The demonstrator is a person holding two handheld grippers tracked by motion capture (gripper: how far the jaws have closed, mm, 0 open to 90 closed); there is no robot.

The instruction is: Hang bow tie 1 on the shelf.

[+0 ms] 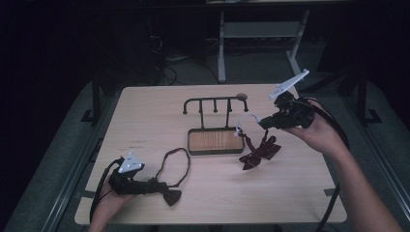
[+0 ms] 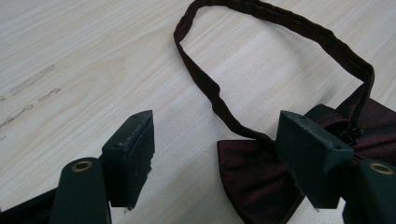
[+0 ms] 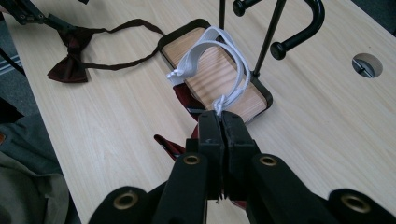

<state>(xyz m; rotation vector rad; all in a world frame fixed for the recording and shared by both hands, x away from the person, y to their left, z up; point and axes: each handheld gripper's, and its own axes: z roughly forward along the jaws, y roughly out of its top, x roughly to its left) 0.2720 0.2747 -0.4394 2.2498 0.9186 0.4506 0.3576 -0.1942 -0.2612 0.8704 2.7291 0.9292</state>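
Where the right gripper stands clenched, its jaws pinch the white elastic band of a dark red bow tie; the bow hangs and trails onto the tabletop just beside the right end of the stand's base, toward the right edge. Second dark red bow tie, with a dark neck loop: lies flat near the front left corner, loop spread toward the centre. Left gripper: released, jaws wide, one jaw over the bow's knot, the other on bare wood.

Stand: black hooked rail on two posts, wooden tray base, at mid-tabletop toward the far edge. Round cable hole near the far right corner.

Tabletop: pale wood grain, faint scuff marks near the left edge. Room: dim, grey floor, cables and white frame legs beyond the far edge.

Writing: none legible. The striped bow's pattern is mostly hidden behind the right jaws; grey cloth at the right gripper view's lower left is cut off.
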